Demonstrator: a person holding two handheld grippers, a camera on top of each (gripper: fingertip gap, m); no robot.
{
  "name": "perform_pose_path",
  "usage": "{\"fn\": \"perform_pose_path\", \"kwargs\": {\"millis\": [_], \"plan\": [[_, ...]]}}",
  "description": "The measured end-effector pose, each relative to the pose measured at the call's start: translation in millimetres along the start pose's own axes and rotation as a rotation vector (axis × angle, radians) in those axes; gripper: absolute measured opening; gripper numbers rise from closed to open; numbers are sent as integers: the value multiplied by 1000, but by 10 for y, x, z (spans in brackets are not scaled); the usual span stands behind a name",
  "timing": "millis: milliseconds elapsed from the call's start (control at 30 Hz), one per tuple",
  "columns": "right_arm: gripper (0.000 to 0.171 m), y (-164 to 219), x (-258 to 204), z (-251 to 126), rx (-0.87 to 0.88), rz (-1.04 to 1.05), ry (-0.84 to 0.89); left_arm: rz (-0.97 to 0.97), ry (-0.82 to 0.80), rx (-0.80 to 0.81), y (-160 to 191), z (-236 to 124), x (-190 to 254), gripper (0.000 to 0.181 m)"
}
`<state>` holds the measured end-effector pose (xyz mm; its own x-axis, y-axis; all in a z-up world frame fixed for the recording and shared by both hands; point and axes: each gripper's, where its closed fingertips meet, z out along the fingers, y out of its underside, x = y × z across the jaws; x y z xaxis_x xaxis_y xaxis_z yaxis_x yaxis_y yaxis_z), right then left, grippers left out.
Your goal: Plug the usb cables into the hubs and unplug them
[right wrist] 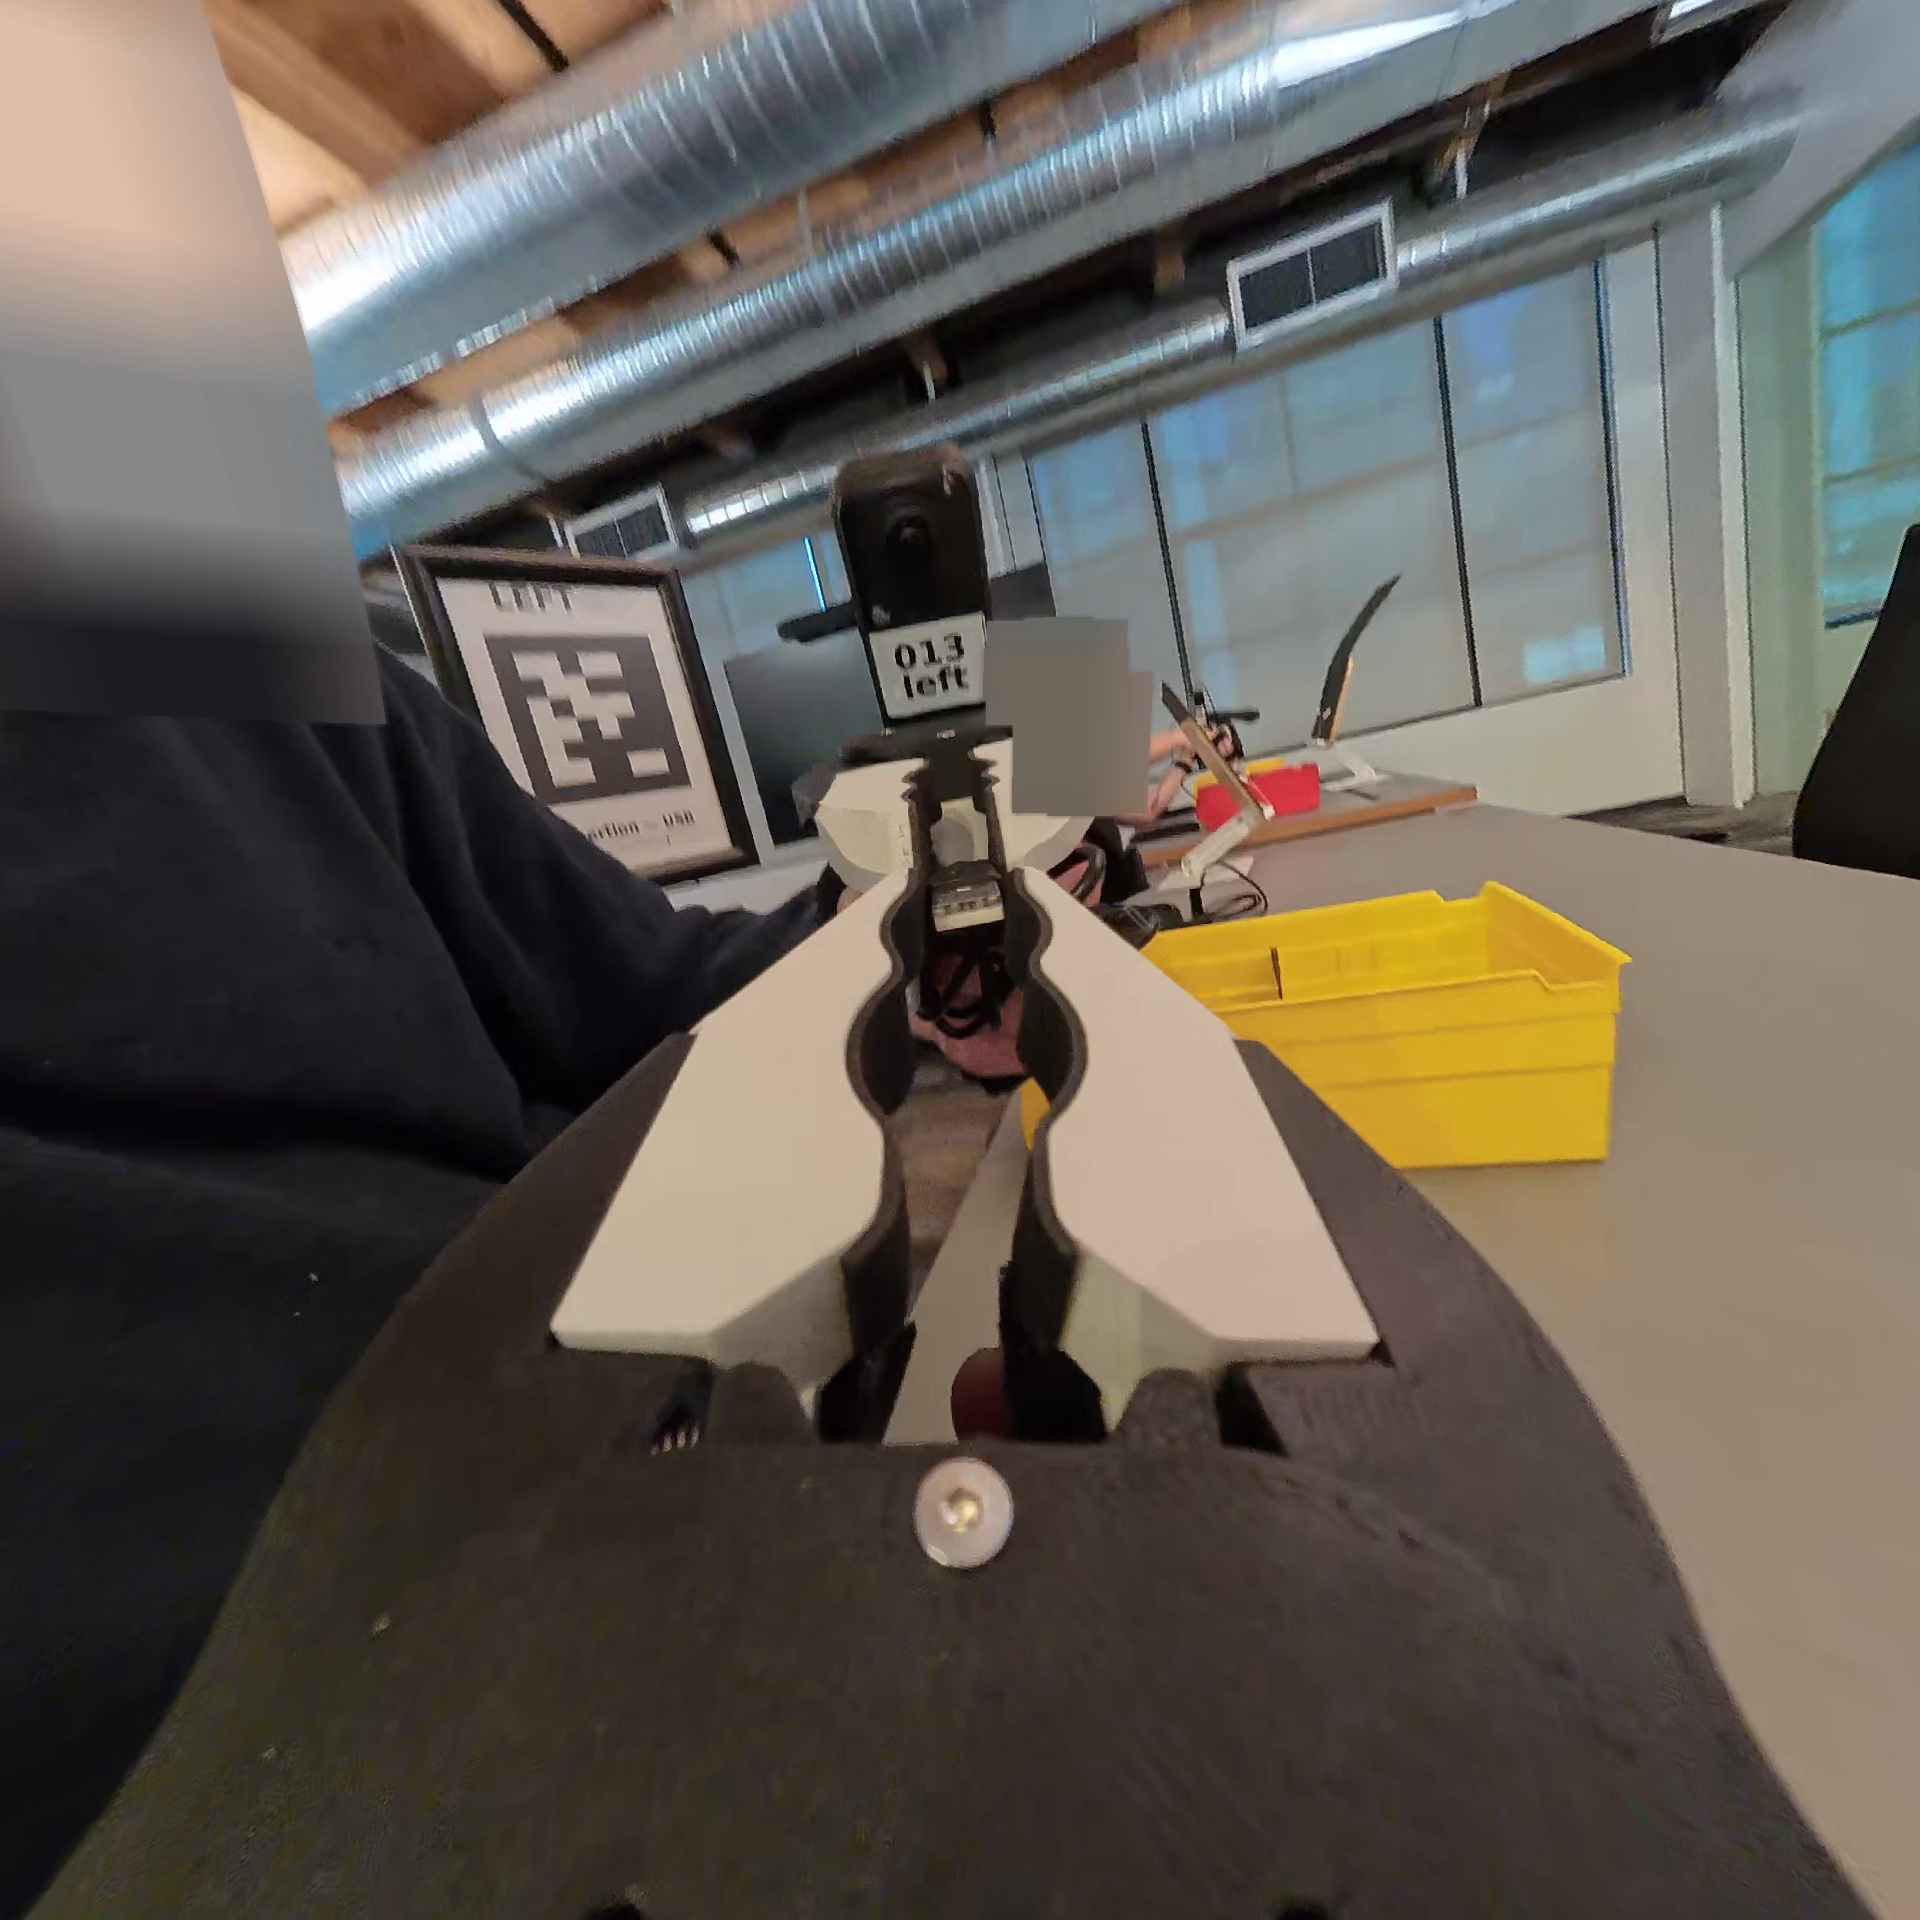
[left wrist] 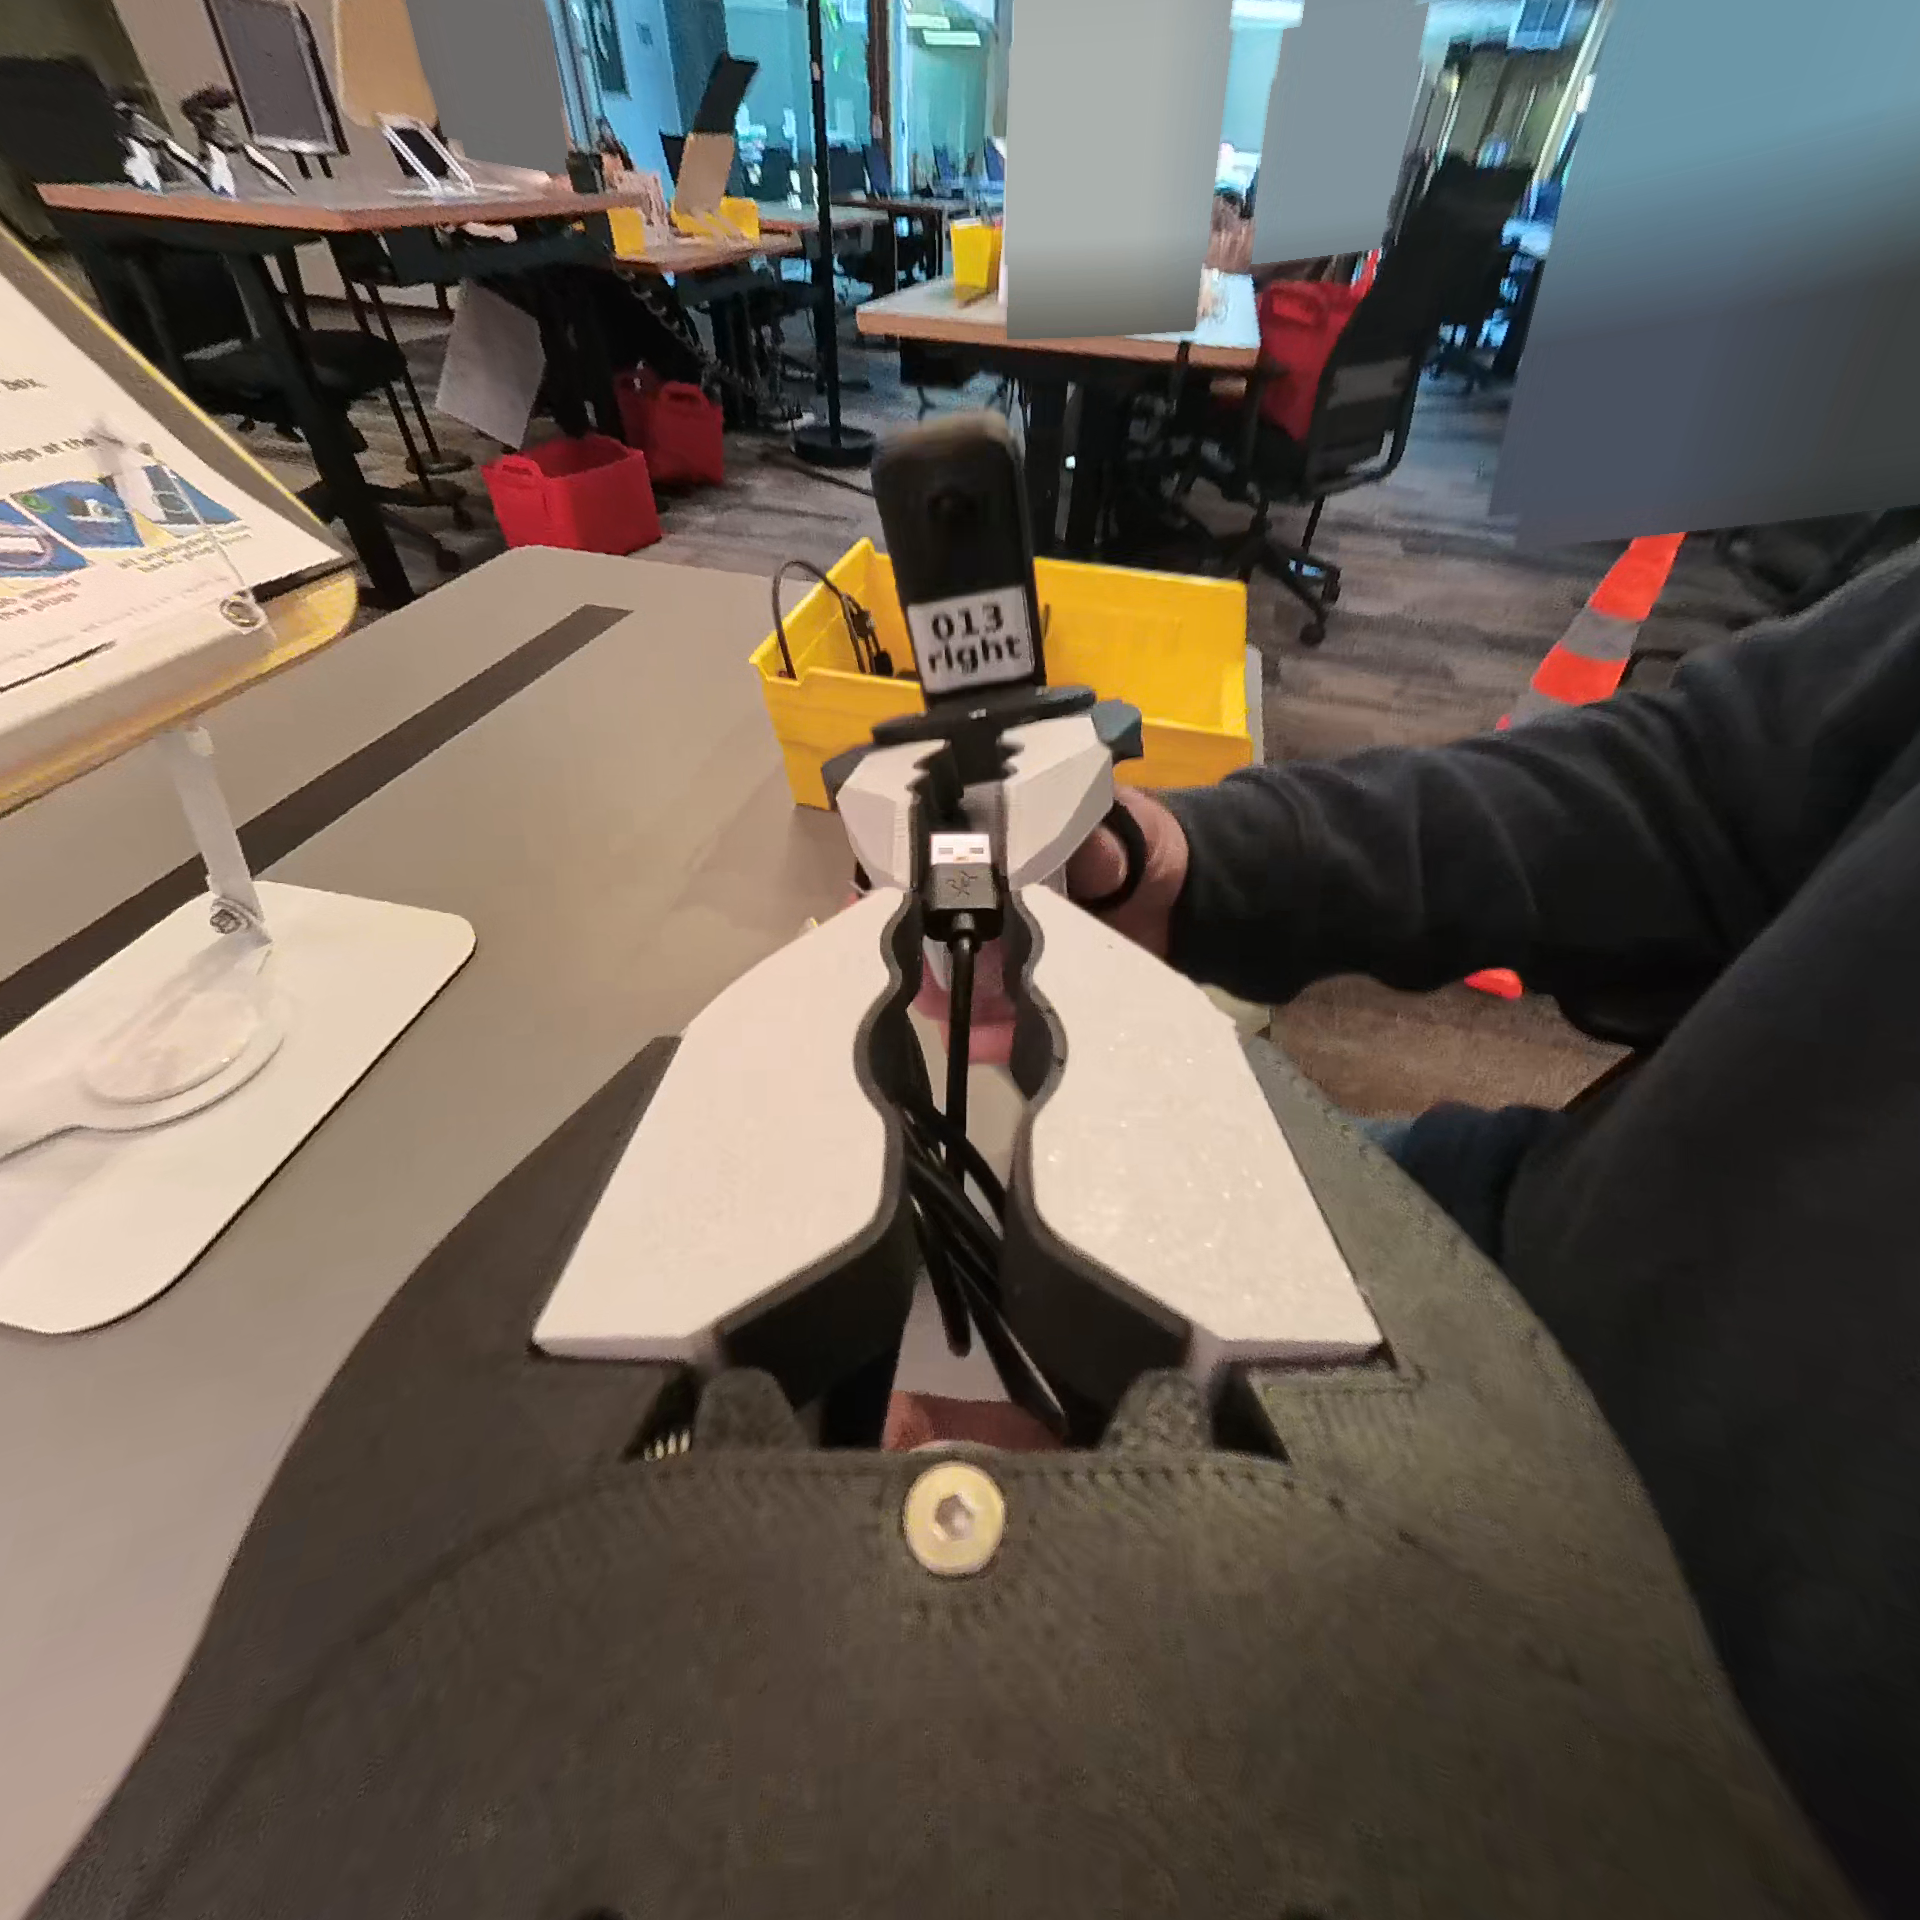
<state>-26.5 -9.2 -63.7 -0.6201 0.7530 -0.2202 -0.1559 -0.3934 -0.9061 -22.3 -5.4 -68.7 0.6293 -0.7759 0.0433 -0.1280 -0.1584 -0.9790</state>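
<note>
Here the left tool [left wrist: 961, 914] is clenched on a black USB cable [left wrist: 964, 883] just behind its plug, the metal end poking out past the tips toward the right tool [left wrist: 961, 790], which faces it close by. The right tool's [right wrist: 961, 904] fingers look narrowly parted around that same plug [right wrist: 961, 896]; whether they grip it, I cannot tell. A yellow bin [right wrist: 1455, 1049] sits on the grey worktop [right wrist: 1714, 1299] to the right.
</note>
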Motion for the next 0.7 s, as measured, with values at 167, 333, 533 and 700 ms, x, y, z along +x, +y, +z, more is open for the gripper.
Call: {"fn": "perform_pose_path", "kwargs": {"millis": [167,333,533,700], "plan": [[12,-54,34,20,110,55,-3,-51,-15,105,-61,-13,-45,14],[13,-116,54,33,202,100,-5,-81,-45,204,-130,-16,-76,15],[12,-137,68,50,256,150,-16,-42,-82,244,-165,-31,-95,15],[12,10,-24,241,203,137,-36,-35,-71,267,-176,20,-53,0]]}}
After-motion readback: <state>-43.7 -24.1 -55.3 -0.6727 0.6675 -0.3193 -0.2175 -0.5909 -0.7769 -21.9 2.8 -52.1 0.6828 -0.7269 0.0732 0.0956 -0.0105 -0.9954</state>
